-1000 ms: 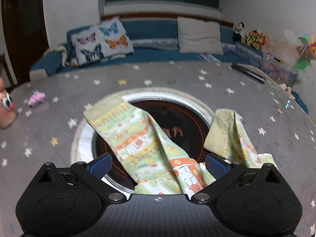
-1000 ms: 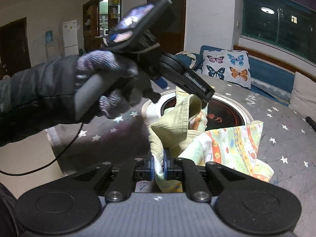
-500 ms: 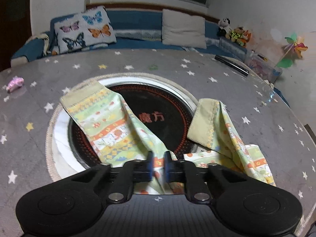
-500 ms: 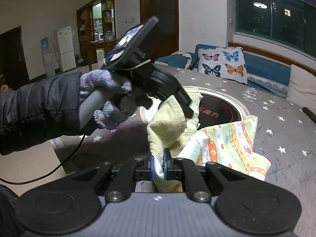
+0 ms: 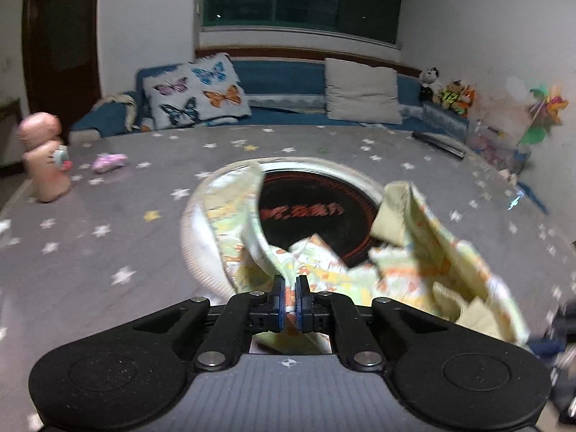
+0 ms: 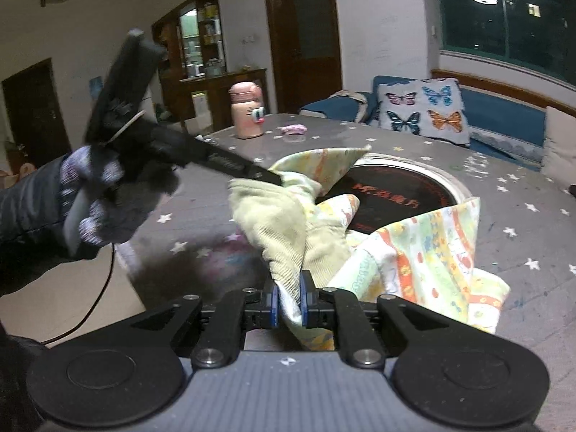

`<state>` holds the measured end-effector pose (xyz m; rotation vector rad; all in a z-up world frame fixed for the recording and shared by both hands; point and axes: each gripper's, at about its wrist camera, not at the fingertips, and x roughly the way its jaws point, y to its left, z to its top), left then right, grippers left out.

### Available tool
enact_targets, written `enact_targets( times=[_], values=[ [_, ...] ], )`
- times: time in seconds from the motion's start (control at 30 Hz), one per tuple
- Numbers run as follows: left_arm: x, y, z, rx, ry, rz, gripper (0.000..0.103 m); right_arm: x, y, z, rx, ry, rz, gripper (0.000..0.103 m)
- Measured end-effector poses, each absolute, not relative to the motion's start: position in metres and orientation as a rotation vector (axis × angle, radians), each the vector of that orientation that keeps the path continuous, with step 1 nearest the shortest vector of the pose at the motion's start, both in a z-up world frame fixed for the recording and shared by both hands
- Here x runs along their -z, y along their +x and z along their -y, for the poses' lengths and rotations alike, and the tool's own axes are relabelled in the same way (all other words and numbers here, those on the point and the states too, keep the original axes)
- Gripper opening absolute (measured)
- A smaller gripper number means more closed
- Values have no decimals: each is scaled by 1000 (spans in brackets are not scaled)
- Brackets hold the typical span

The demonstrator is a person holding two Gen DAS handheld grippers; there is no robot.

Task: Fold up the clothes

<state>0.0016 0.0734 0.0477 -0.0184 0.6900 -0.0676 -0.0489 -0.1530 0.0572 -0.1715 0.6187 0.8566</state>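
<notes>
A small pair of yellow-green patterned trousers [image 5: 424, 262] lies over the round inset hob [image 5: 316, 208] in the grey star-print table. My left gripper [image 5: 291, 300] is shut on the waist edge of the trousers and lifts it. My right gripper [image 6: 288, 302] is shut on the ribbed waistband [image 6: 284, 234] at the near side. In the right wrist view the left gripper [image 6: 275, 178] shows from the side, held by a gloved hand [image 6: 93, 201], pinching the cloth above the table. One leg [image 6: 324, 165] trails toward the hob.
A pink bottle [image 5: 45, 158] and a small pink toy [image 5: 108, 162] stand at the table's left. A dark remote [image 5: 437, 140] lies at the far right edge. A blue sofa with cushions [image 5: 201, 91] runs behind the table.
My left gripper closed on the trousers' waist and has raised it. The cloth has bunched up and the legs have drawn nearer. My right gripper keeps its hold.
</notes>
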Motion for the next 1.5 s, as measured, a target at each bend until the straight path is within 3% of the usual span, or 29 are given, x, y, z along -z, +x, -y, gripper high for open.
enact_targets(
  times=[0.2,0.3,0.43,0.7,0.77,0.83,0.87,1.27,1.33,1.43,1.5],
  values=[
    [-25,-30,-82,38,24,-782,6,-62,-55,156,-916,-164,-627,17],
    [-8,-35,-85,29,31,-849,6,-70,-56,164,-949,-131,-625,37],
    [3,-46,-88,26,57,-870,6,-85,-52,174,-1000,-65,-607,45],
    [-7,-52,-96,30,87,-844,12,-83,-9,182,-806,-82,-598,47],
    [-11,-52,-101,17,86,-830,17,-72,15,185,-724,-75,-625,47],
    [-19,-53,-107,-7,84,-800,38,-61,40,190,-643,-54,-652,47],
    [-23,-53,-109,-16,86,-780,40,-56,53,193,-603,-34,-668,47],
    [-43,-1,-79,92,119,-677,59,2,156,203,-416,152,-775,45],
    [-39,13,-70,115,132,-680,62,10,162,206,-408,185,-801,25],
    [-33,35,-59,141,132,-702,63,15,162,211,-436,232,-819,6],
    [-29,48,-55,150,121,-716,63,8,155,213,-434,232,-807,5]
  ],
)
